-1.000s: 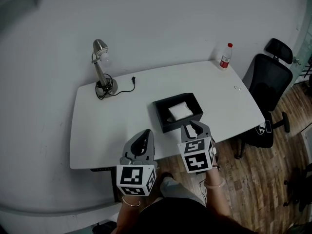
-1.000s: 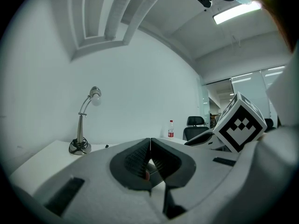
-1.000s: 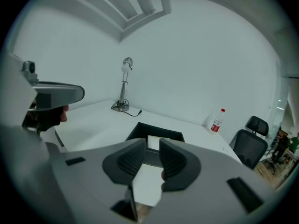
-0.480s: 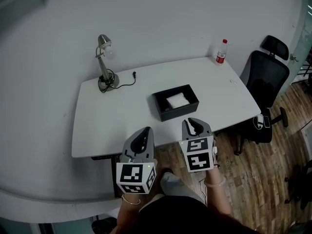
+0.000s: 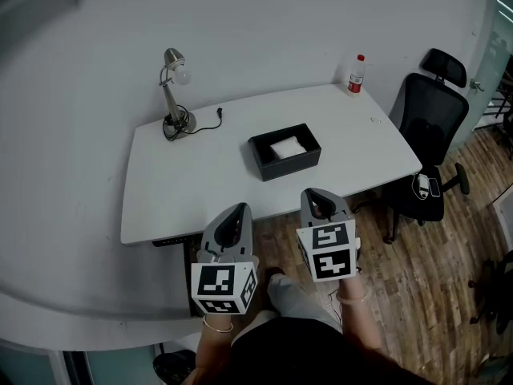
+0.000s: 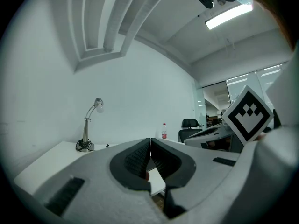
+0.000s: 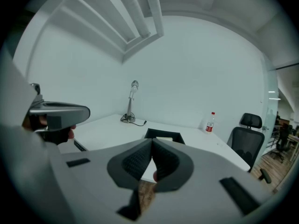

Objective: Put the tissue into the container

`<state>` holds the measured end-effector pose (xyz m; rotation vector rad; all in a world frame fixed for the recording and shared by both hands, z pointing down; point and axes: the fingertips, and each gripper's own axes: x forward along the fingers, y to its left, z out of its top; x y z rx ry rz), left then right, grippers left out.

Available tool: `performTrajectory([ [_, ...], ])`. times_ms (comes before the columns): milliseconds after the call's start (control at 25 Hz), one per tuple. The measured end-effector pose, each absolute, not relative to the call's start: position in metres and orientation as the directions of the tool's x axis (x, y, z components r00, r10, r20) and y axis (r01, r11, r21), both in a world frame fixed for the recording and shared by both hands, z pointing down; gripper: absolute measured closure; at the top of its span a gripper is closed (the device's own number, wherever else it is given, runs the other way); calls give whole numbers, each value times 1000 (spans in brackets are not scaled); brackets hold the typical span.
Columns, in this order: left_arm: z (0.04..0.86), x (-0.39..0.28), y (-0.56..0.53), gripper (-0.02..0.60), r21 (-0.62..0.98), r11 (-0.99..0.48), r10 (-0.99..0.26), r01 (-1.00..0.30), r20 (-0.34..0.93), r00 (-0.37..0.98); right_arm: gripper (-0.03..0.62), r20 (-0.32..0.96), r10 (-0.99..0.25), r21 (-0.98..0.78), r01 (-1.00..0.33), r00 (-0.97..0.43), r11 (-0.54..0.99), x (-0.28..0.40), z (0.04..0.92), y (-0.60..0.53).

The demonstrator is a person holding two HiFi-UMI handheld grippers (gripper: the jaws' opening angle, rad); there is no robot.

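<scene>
White tissue (image 5: 287, 146) lying inside the black container (image 5: 290, 168) on the white desk (image 5: 200, 191), well ahead of both hand-held grippers. Left hand-held gripper (image 5: 238, 208) clenched, nothing between the jaws. Right hand-held gripper (image 5: 314, 192) just beside it, jaws just closed together on nothing. Lamp (image 5: 170, 101) far ahead to the left; bottle (image 5: 355, 74) and chair (image 5: 429, 123) ahead to the right.

Blk container (image 5: 264, 156), white tissue (image 5: 288, 147); white table (image 5: 192, 195); blk chair (image 5: 429, 123) right; red-label bottle (image 5: 356, 73) far right; brown wood-grain floor (image 5: 433, 295).

white tissue (image 5: 288, 147), apparently folded, inside black container (image 5: 290, 166)
</scene>
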<state>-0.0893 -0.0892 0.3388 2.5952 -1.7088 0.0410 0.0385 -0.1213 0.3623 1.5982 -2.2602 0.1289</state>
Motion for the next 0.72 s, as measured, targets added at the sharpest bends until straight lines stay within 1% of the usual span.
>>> performTrajectory([
  [440,335,-76,-61,554,24,-417,-909,-909,20,417,574,280,-906,93,-930,-318,355,41,347,-83],
  [720,329,-60,-55,554,12,-412,-911,-911,8,412,574,195,-921,118,-924,-337,363,53,328,-70],
])
